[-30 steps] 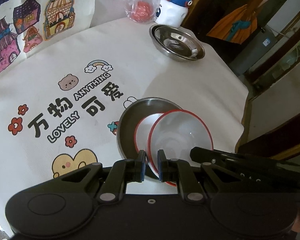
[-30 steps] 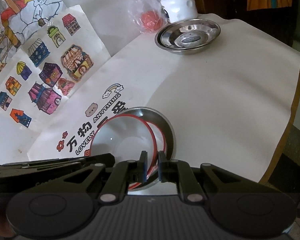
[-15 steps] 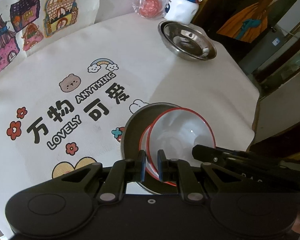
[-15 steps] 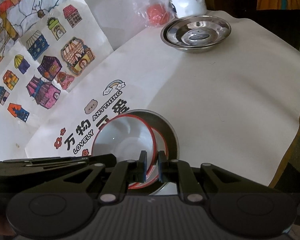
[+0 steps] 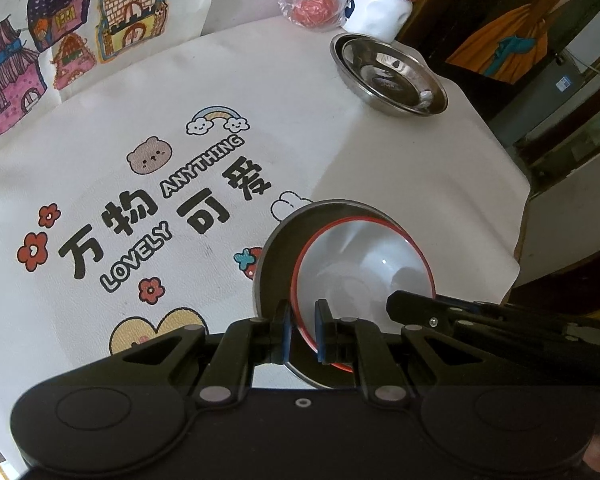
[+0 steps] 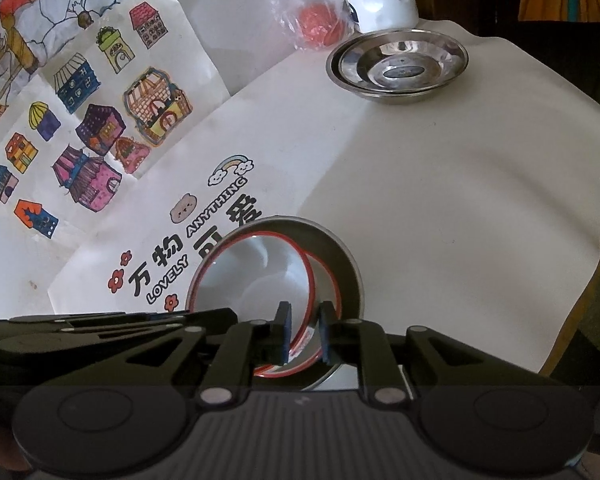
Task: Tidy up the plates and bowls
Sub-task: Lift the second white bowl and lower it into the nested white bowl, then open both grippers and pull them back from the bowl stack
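Note:
A white bowl with a red rim (image 5: 364, 264) sits nested in a second red-rimmed bowl (image 6: 328, 280), inside a steel plate (image 5: 276, 256) on the printed tablecloth. My left gripper (image 5: 303, 332) is shut on the upper bowl's near-left rim. My right gripper (image 6: 305, 334) straddles the same bowl's (image 6: 256, 280) near-right rim. Its jaws are opening, and the rim stands between the pads with a small gap. Only a sliver of the lower bowl's rim shows. Far back, two stacked steel plates (image 5: 388, 76) (image 6: 398, 64) rest near the table's corner.
Behind the far plates are a clear bag holding something red (image 5: 312, 0) and a white and blue bottle (image 5: 380, 12). Coloured house drawings (image 6: 100, 140) lie along the left. The table edge (image 5: 516, 240) drops off on the right, close to the bowls.
The held bowl has moved left and down, from offset beside the lower bowl to nested in it. The right jaws have spread slightly off the rim. The left grip is unchanged.

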Demonstrator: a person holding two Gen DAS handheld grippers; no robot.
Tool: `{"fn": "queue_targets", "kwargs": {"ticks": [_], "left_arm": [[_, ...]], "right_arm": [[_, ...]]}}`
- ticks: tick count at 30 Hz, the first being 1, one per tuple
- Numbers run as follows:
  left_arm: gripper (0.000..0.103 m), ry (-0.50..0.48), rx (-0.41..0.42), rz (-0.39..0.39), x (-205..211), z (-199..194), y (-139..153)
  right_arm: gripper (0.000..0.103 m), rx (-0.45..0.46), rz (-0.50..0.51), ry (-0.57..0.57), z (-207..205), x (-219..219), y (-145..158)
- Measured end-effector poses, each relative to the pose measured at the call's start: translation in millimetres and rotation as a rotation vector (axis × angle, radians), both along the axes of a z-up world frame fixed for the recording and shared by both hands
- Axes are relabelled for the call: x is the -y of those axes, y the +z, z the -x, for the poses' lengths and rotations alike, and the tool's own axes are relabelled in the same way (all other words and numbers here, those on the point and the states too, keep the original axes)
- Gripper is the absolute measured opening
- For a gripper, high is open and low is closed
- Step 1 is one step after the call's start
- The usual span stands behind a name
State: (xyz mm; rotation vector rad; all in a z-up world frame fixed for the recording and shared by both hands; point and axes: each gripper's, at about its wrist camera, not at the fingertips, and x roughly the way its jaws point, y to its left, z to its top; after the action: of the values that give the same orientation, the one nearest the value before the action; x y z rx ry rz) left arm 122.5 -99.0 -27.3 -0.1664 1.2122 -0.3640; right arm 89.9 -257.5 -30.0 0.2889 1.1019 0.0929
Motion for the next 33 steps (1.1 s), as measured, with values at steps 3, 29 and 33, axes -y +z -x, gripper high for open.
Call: {"fn": "queue_targets", "kwargs": {"ticks": [3,29,33], "left_arm": [[0.013,-0.005,-0.001,-0.005,1.7,0.0,-0.9],[0.027,0.012,0.051,0.001,-9.0,10.8,16.9],[0.039,0.03,0.065,0.006,-16.6,14.3,25.0]], "right_arm": [[0.02,0.008,0.001,-0.007,0.9,1.4,1.6],[0.067,0.07,0.021,-0.061,33.5,14.9,20.5],[0.081,0.102,0.021,-0.084,44.1,19.2,29.1]]}}
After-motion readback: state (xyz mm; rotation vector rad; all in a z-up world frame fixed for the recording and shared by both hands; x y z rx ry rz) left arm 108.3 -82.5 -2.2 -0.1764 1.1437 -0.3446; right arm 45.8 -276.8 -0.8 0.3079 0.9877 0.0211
